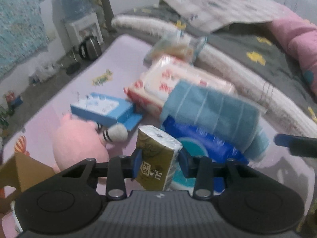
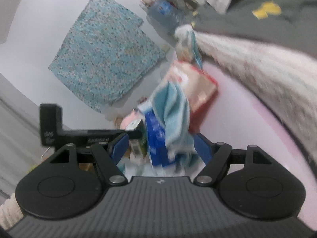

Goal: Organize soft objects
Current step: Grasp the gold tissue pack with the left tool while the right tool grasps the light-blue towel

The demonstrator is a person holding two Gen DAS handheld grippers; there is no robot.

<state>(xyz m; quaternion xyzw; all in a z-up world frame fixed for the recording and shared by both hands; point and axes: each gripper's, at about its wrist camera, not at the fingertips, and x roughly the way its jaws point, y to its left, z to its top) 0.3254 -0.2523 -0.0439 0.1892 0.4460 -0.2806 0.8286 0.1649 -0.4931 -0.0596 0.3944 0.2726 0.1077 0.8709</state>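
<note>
Gripping a small olive-gold tissue pack, the left gripper has its blue pads pressed on the pack's two narrow sides; the pack stands upright between them, long axis pointing away from the camera and slightly up, top end pale and exposed. Just behind and to the right lies a blue wipes pack, with a folded blue towel draped over its far edge. The right gripper comes at this same pair from the opposite side: its jaws stand wide around the blue pack and towel, but blur hides whether the pads actually press them, so a hold cannot be confirmed. To the left sits a pink plush; beyond it a blue box. Farther still, a red-and-white pack, then the bedding. Judgement: the left hand is nearer to placing; the pile lies right of it.
</note>
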